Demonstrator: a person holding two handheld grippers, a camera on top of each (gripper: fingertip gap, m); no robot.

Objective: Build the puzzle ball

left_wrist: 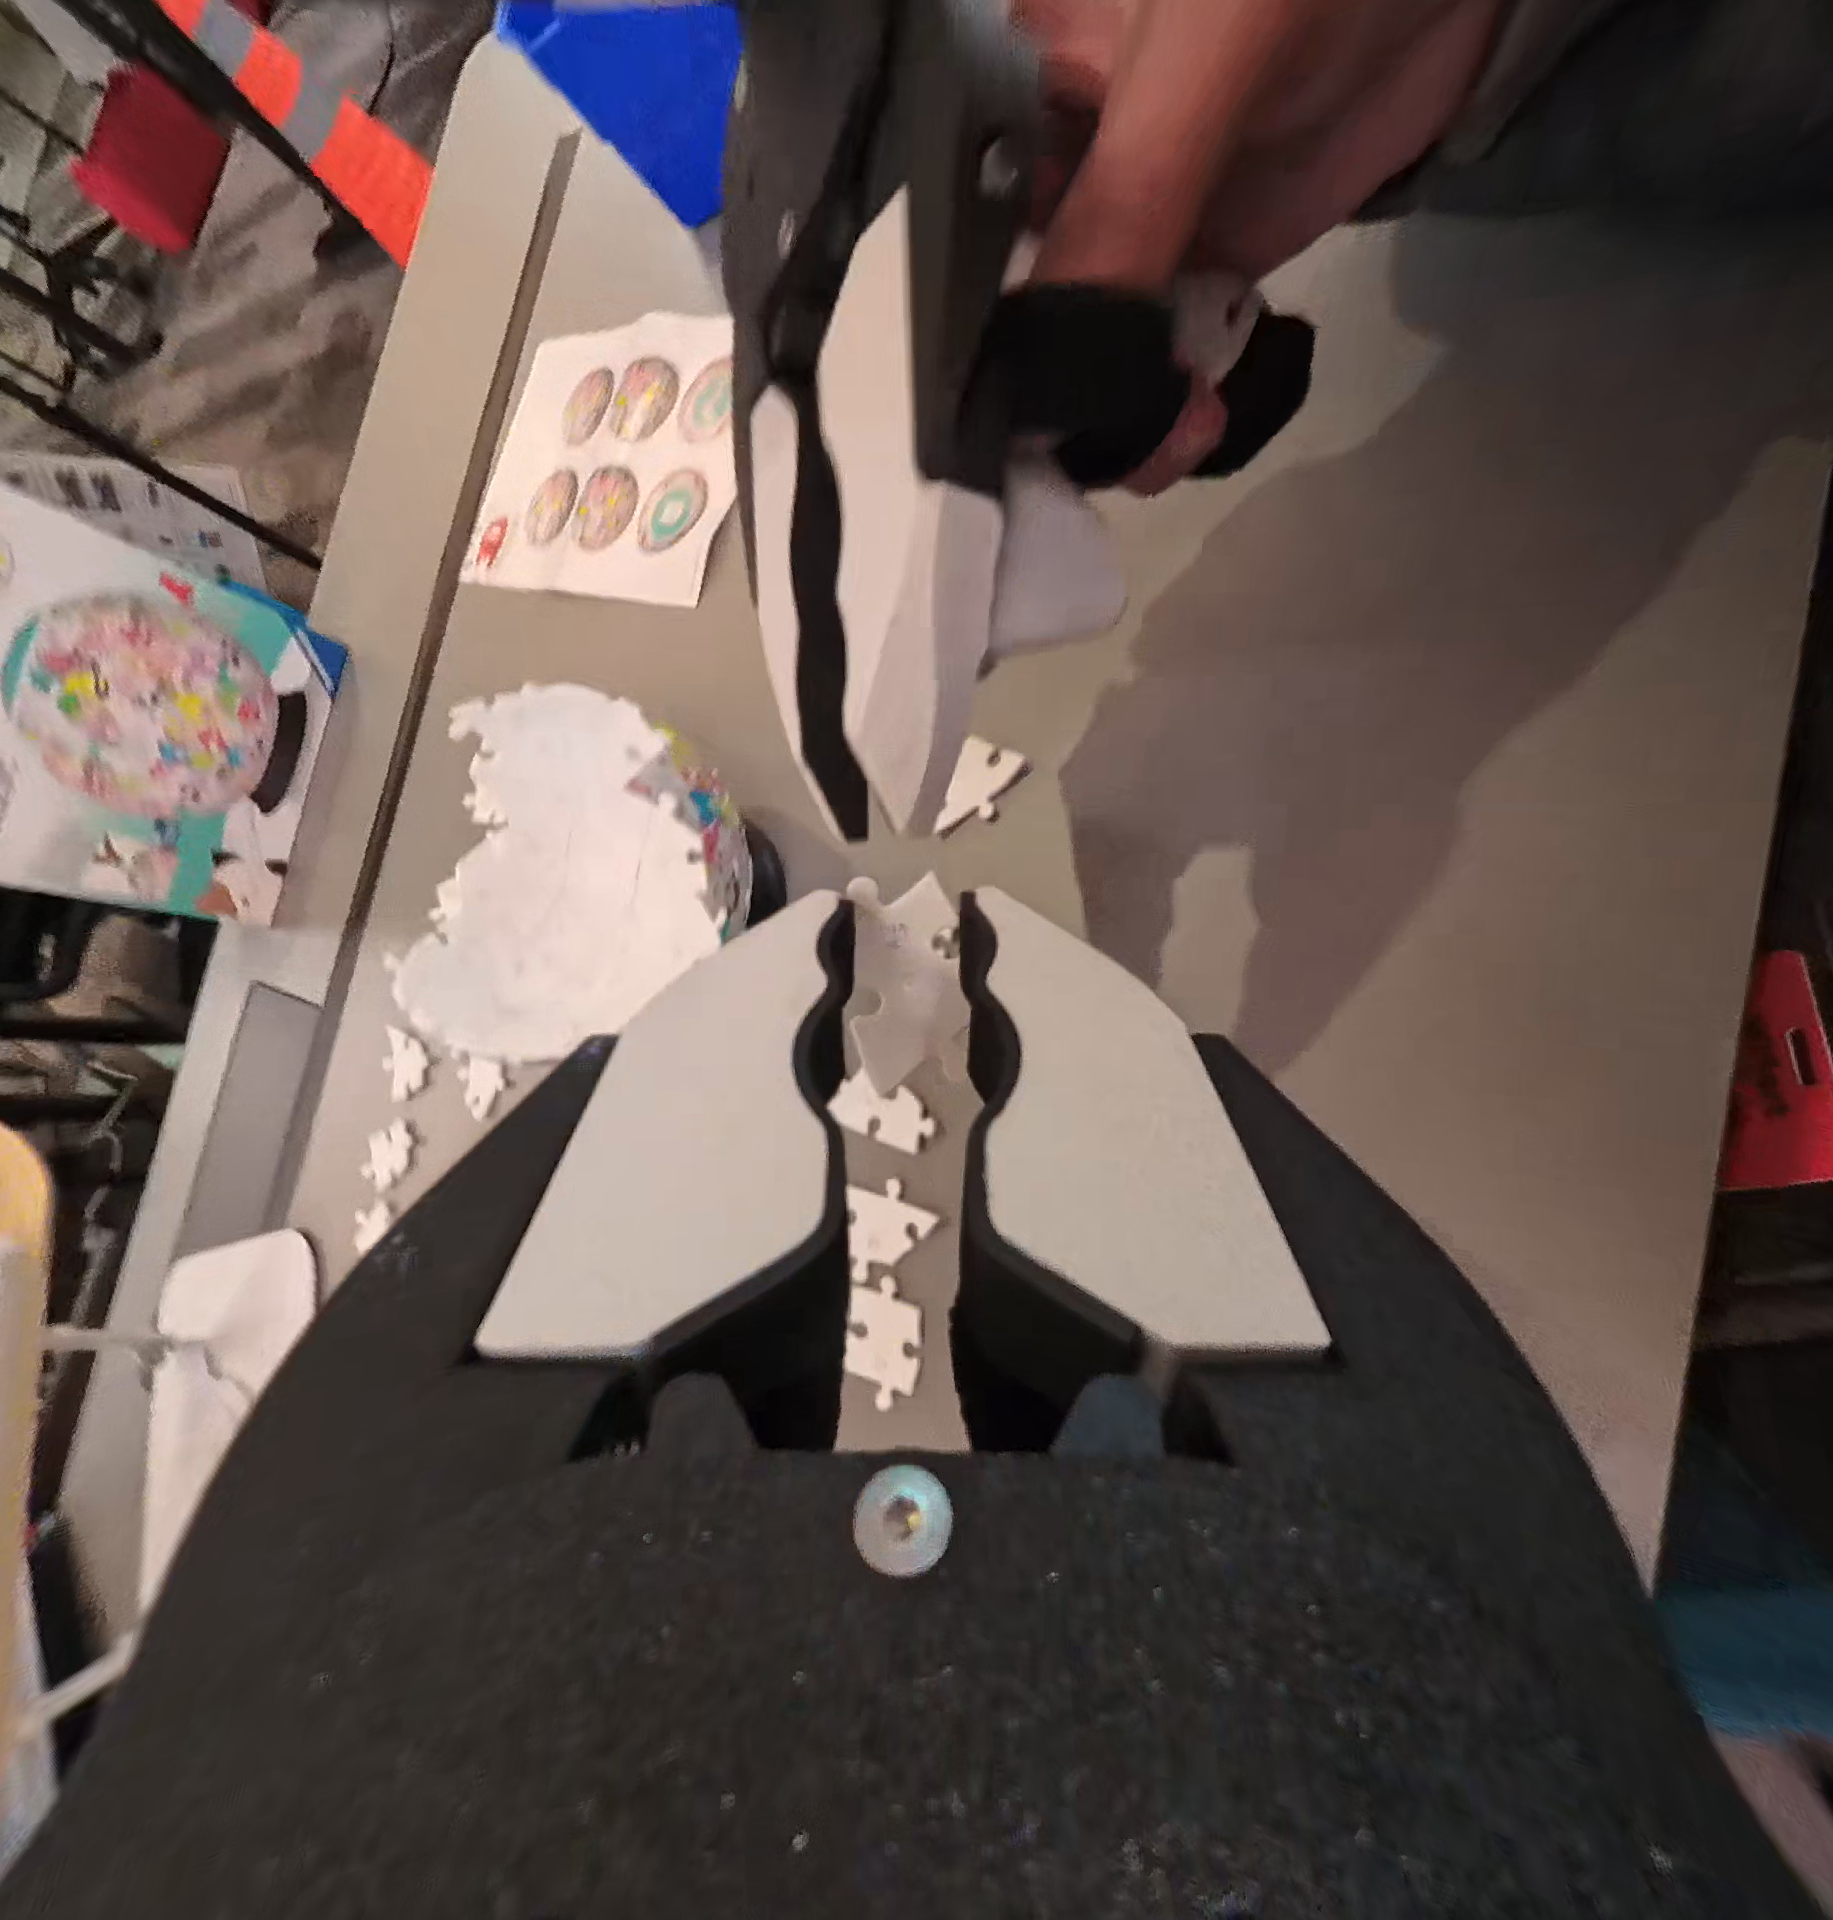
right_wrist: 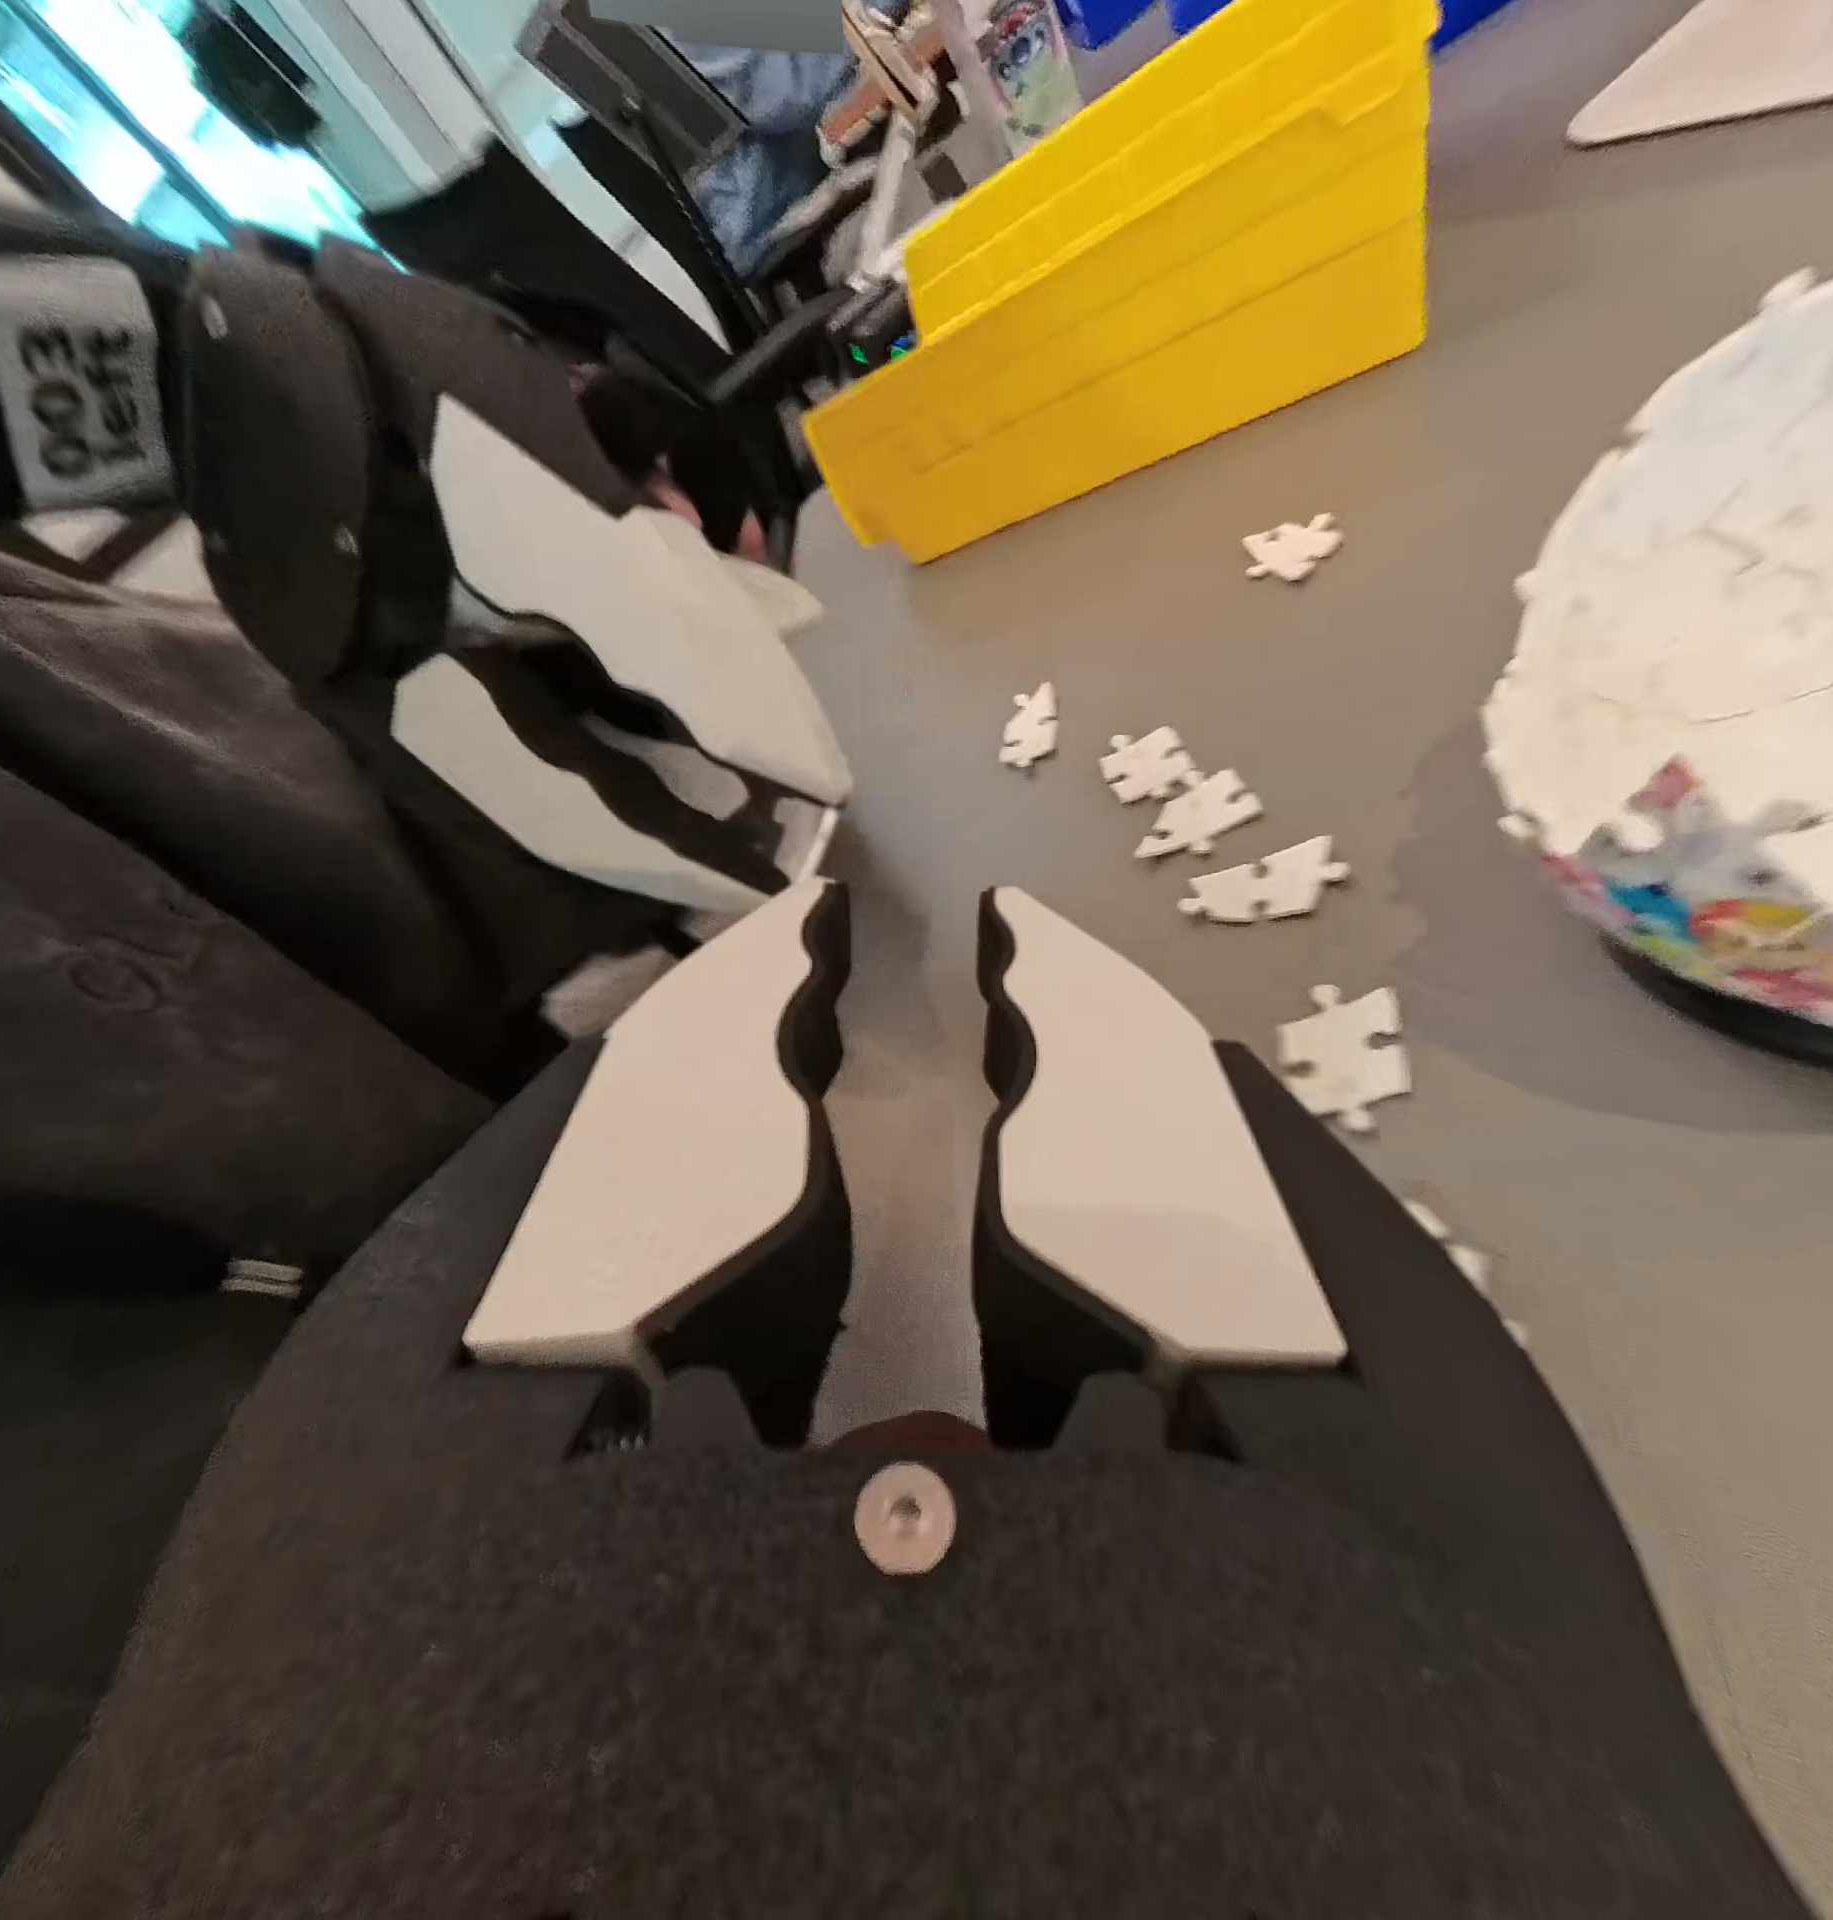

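gripping a white puzzle piece (left_wrist: 904,997) between its two grey-and-black fingers, the left gripper (left_wrist: 904,914) hangs over the grey table (left_wrist: 1411,727); the piece stands upright in the gap, its knobbed top edge poking past the fingertips. under the same fingers, three more loose pieces (left_wrist: 886,1247) lie in a row on the table, blank side up.

just beyond the left gripper's tips, the right gripper (left_wrist: 881,821) points down toward them from the far side, held by a person's hand (left_wrist: 1151,187). its jaws stand slightly parted with nothing between them, and in its own wrist view the gap between the fingers (right_wrist: 912,914) shows only bare table. another single piece (left_wrist: 979,784) lies beside the right gripper's tips.

to the left in the left wrist view sits the puzzle ball (left_wrist: 590,862), partly built: a curved shell, white on the side facing the camera, with a strip of coloured print at its edge and a dark stand beneath it. a few more loose pieces (left_wrist: 403,1101) lie near its nearer edge. in the right wrist view the ball (right_wrist: 1701,707) fills the right side, with scattered pieces (right_wrist: 1203,810) on the table between it and the grippers.

farther off lie a printed sheet with round pictures (left_wrist: 611,468), the puzzle box (left_wrist: 133,727) at the left, a blue bin (left_wrist: 642,94), and a yellow bin (right_wrist: 1151,343).
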